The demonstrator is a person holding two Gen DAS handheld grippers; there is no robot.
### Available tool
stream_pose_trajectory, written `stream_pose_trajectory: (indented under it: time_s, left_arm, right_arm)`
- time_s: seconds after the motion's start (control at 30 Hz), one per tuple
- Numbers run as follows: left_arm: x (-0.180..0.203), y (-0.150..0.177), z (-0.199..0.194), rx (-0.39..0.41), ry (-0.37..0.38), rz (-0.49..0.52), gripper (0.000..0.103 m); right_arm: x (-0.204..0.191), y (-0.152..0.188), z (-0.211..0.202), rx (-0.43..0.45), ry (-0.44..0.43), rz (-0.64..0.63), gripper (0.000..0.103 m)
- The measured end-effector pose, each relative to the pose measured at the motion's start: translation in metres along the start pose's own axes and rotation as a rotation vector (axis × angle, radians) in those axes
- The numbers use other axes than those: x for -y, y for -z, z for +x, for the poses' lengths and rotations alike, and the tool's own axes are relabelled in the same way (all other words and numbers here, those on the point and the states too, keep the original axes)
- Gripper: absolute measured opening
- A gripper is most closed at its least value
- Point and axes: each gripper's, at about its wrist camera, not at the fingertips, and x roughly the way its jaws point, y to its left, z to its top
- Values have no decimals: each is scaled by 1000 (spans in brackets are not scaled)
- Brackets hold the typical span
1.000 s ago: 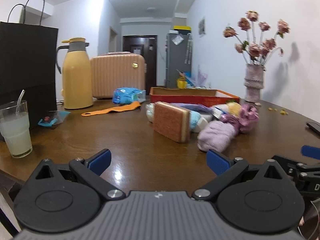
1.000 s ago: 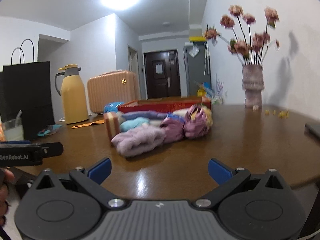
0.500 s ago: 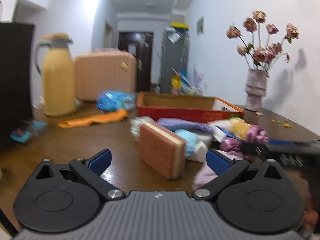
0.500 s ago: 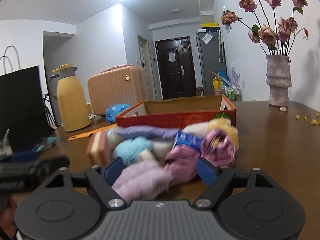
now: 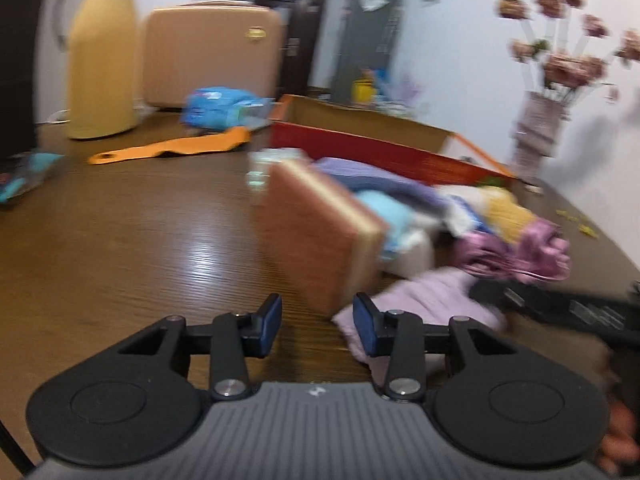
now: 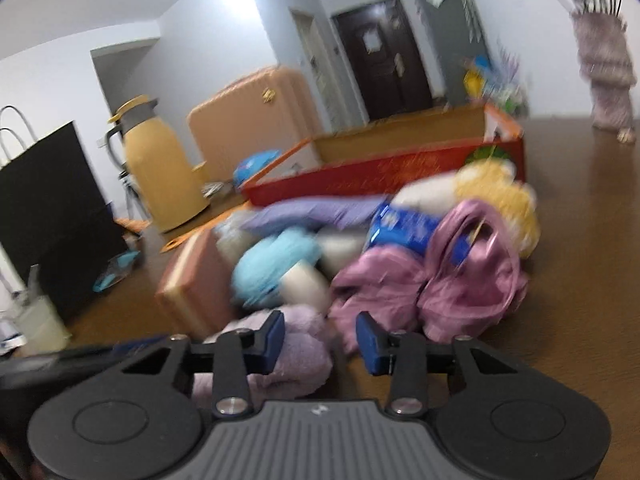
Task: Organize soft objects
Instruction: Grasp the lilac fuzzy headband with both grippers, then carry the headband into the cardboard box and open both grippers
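Observation:
A heap of soft things lies on the brown table in front of a red open box [image 5: 384, 148] [image 6: 384, 176]. In it are a brown sponge block [image 5: 320, 236] [image 6: 192, 284], a lilac fluffy piece [image 5: 424, 304] [image 6: 296, 352], pink cloth [image 5: 520, 248] [image 6: 468, 280], a light blue ball [image 6: 276, 268] and a yellow piece [image 6: 500, 196]. My left gripper [image 5: 317, 325] is partly open and empty, just short of the sponge block. My right gripper [image 6: 320, 338] is partly open and empty, over the lilac piece's right edge.
A yellow thermos jug [image 5: 102, 52], a peach suitcase [image 5: 212, 48], a blue packet [image 5: 220, 106] and an orange strip [image 5: 172, 148] stand at the back left. A vase of flowers [image 5: 540, 128] is at the back right. A black bag [image 6: 52, 216] is at the left.
Both grippers have moved forward and down, close to the heap. Both have narrowed from wide open to partly open. The right gripper's body now shows at the left view's right edge.

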Motion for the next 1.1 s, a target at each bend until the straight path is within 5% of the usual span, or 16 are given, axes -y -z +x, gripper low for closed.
stream_pose_trajectory:
  time_s: [0.07,0.2,0.3,0.47,0.57,0.63,1.1]
  left_arm:
    - [-6,-2,-3,9,-35,-29,42]
    - [-20,-7,-16,59,-61,-102,51]
    - [-23,-9,-19,63,-3,-108,67]
    - [-19,-5,-4,-47,161,-99,69]
    - [-17,-1,6,-84,212,-85,52]
    - [-20,-2,10,-104,268,-106,30]
    - [-25,10,-8,-100,301,-111,21]
  right_arm:
    - [-9,8,-12,-26,-63,-2,38]
    - [-13,12,-22,-11,-56,2,39]
    - [-9,7,-16,-20,-1,40,43]
    - [-15,11,-3,-23,29,71,44]
    - [-18,19,3,-20,56,101,44]
    - [-19,21,6,-17,64,114,42]
    - [-24,34,-11,-24,16,206,43]
